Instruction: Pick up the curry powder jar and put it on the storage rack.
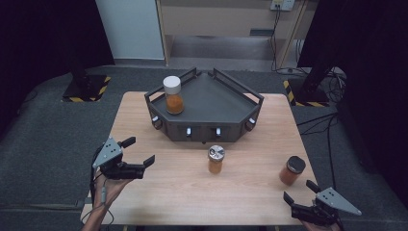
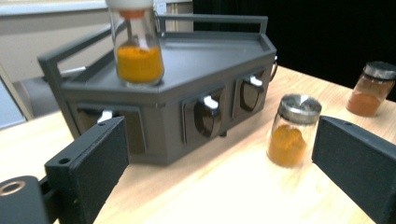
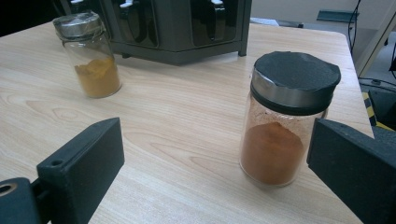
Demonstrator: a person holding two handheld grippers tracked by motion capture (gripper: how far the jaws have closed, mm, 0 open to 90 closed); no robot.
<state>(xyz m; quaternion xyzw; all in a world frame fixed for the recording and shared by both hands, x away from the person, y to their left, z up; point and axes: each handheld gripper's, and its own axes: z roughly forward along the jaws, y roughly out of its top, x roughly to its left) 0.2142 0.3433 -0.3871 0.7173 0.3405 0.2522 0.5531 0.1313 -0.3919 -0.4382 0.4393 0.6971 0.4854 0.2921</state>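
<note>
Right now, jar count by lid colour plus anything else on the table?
White-lid jar: 1, standing on the rack
Silver-lid jar: 1, on the table
Black-lid jar: 1, on the table
Dark grey rack: 1
Total: 4 things, 3 of them jars

The white-lidded jar's (image 2: pixel 135 44) lid is cut off at the left gripper view's top.

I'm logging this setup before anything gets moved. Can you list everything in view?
White-lidded jar: 1, orange powder, upright on the rack's left side.
Silver-lidded jar: 1, orange powder, on the table before the rack.
Black-lidded jar: 1, reddish-brown powder, table's right, near the right gripper.
Rack: 1, dark grey, railed, table's far middle.
Table: 1, light wood.
Left gripper: 1, black, jaws open, empty.
Right gripper: 1, black, jaws open, empty.
</note>
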